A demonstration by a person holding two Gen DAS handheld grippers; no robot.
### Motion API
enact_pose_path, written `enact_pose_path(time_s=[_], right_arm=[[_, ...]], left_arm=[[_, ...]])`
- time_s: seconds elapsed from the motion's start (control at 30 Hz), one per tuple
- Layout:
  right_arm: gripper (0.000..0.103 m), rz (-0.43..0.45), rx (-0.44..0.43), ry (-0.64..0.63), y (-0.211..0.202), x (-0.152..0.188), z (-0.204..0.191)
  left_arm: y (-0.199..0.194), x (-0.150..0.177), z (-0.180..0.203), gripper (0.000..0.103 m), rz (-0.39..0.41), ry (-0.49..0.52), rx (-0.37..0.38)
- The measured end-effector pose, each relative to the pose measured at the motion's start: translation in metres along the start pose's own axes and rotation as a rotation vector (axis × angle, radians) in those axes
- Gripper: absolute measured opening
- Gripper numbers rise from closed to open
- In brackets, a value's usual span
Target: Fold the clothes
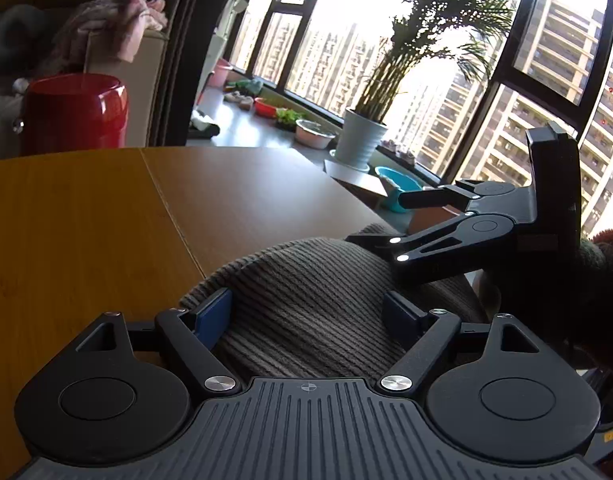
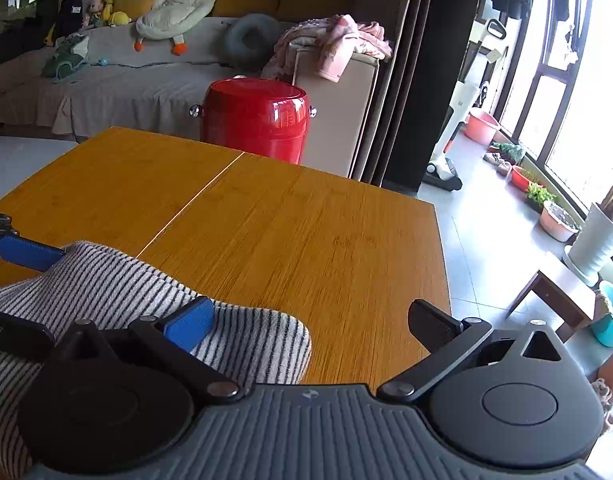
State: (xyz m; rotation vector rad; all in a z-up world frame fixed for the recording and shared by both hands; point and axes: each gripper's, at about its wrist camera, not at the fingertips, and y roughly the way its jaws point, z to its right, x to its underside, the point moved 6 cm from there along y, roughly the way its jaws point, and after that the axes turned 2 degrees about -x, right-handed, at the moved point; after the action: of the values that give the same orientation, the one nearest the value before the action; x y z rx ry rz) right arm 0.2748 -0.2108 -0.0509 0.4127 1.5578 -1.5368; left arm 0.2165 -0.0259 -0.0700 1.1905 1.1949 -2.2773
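Note:
A grey and white striped knitted garment (image 1: 314, 280) lies bunched at the near edge of the wooden table (image 1: 86, 220). My left gripper (image 1: 308, 312) stands wide over it; the cloth bulges up between the blue pads (image 1: 214, 310), and no pinch shows. My right gripper (image 1: 386, 220) comes in from the right, jaws apart, just above the garment's far side. In the right wrist view the right gripper (image 2: 312, 324) is open, its left blue pad (image 2: 190, 324) resting over the garment (image 2: 106, 292) and its right finger over bare table (image 2: 306, 220). The left gripper's pad (image 2: 26, 252) touches the cloth's far edge.
A red drum-shaped stool (image 2: 254, 120) stands beyond the table's far edge, with a sofa (image 2: 106, 80) bearing plush toys behind it. A potted palm (image 1: 362, 140), basins and a low side table (image 2: 554, 292) line the window to the right.

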Motion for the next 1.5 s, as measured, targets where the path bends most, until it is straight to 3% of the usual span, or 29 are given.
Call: enact_pose_path(time_s=[0.2, 0.33, 0.43, 0.53, 0.63, 0.83, 1.1, 1.27, 1.37, 1.5], right_arm=[[0.103, 0.046, 0.018, -0.015, -0.040, -0.014, 0.011], [0.103, 0.117, -0.052, 0.070, -0.070, -0.028, 0.014], [0.103, 0.067, -0.097, 0.063, -0.055, -0.021, 0.001], [0.103, -0.004, -0.065, 0.004, -0.022, -0.002, -0.012], [0.103, 0.014, -0.080, 0.055, -0.014, 0.005, -0.008], [0.103, 0.019, -0.099, 0.108, -0.018, 0.015, -0.003], [0.103, 0.058, -0.068, 0.161, -0.025, 0.022, -0.005], [0.103, 0.026, -0.087, 0.159, -0.021, 0.018, -0.006], [0.103, -0.027, -0.166, 0.268, -0.013, 0.020, 0.005], [0.103, -0.106, -0.343, 0.555, -0.002, 0.039, 0.029]], left_arm=[[-0.002, 0.003, -0.002, 0.087, 0.012, -0.010, 0.016], [-0.002, 0.003, -0.001, 0.089, 0.016, -0.015, 0.027], [-0.001, 0.004, 0.003, 0.091, 0.017, -0.006, 0.023], [-0.004, 0.005, 0.004, 0.091, 0.017, 0.000, 0.015], [-0.011, 0.000, 0.004, 0.088, 0.026, 0.002, -0.003], [-0.041, -0.030, 0.008, 0.087, 0.145, 0.007, 0.009], [0.001, -0.013, -0.001, 0.087, 0.030, -0.020, -0.001], [0.001, -0.010, -0.009, 0.088, 0.029, -0.043, 0.015], [0.004, -0.008, -0.010, 0.089, 0.026, -0.042, 0.011], [0.005, -0.005, -0.010, 0.090, 0.024, -0.041, 0.007]])
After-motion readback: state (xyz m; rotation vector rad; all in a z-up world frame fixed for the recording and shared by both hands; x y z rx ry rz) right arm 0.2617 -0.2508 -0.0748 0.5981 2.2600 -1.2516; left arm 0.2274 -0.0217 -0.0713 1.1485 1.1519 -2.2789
